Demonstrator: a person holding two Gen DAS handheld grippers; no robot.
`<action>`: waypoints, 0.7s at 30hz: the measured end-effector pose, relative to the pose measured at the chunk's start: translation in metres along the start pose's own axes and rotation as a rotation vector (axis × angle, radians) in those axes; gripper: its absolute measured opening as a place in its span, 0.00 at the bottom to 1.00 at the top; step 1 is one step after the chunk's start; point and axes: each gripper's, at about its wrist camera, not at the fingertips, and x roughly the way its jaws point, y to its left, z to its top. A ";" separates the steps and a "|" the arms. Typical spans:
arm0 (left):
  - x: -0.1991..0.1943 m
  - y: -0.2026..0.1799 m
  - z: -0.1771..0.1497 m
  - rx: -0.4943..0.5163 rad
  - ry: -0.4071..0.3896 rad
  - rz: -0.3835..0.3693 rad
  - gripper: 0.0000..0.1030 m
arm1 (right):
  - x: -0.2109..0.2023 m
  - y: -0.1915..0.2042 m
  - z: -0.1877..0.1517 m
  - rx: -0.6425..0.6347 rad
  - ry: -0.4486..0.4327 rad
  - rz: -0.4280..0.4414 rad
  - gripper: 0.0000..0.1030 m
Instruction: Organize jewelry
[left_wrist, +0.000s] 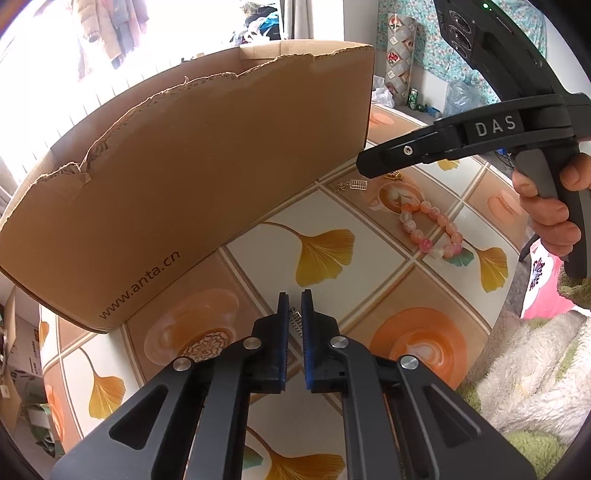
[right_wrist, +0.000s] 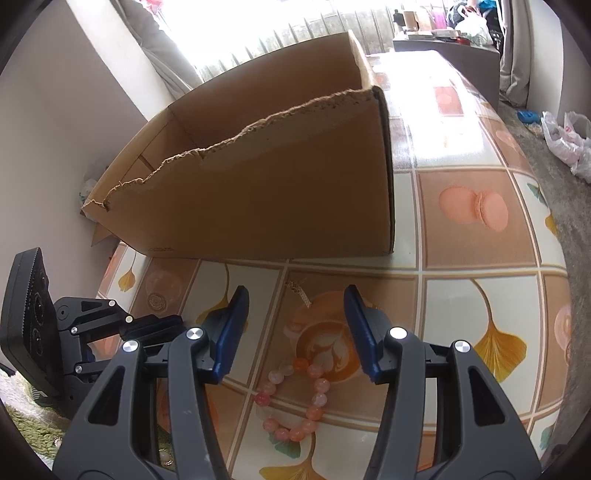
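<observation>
My left gripper (left_wrist: 295, 301) is shut on a small silver pendant (left_wrist: 296, 320) pinched between its blue pads, just above the table beside the torn cardboard box (left_wrist: 207, 173). A pink and orange bead bracelet (left_wrist: 432, 229) lies on the patterned tablecloth; in the right wrist view the bracelet (right_wrist: 295, 402) lies below my open, empty right gripper (right_wrist: 295, 299). A small silver charm on a gold chain (right_wrist: 301, 293) lies between the bracelet and the box (right_wrist: 277, 184), and shows in the left wrist view too (left_wrist: 356, 184).
The open-topped box stands at the table's back left. The right gripper's body (left_wrist: 480, 136) and the hand holding it hover over the table's right side. A fluffy green and white blanket (left_wrist: 535, 369) borders the near edge. The left gripper (right_wrist: 92, 332) shows at lower left.
</observation>
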 end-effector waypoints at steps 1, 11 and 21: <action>0.000 0.001 -0.001 -0.003 0.000 -0.002 0.07 | 0.002 0.002 0.001 -0.018 0.000 -0.009 0.45; -0.005 0.011 -0.011 -0.035 0.001 0.019 0.07 | 0.031 0.015 0.006 -0.143 0.045 -0.060 0.25; -0.007 0.026 -0.014 -0.082 -0.004 0.024 0.07 | 0.035 0.021 0.002 -0.183 0.051 -0.109 0.01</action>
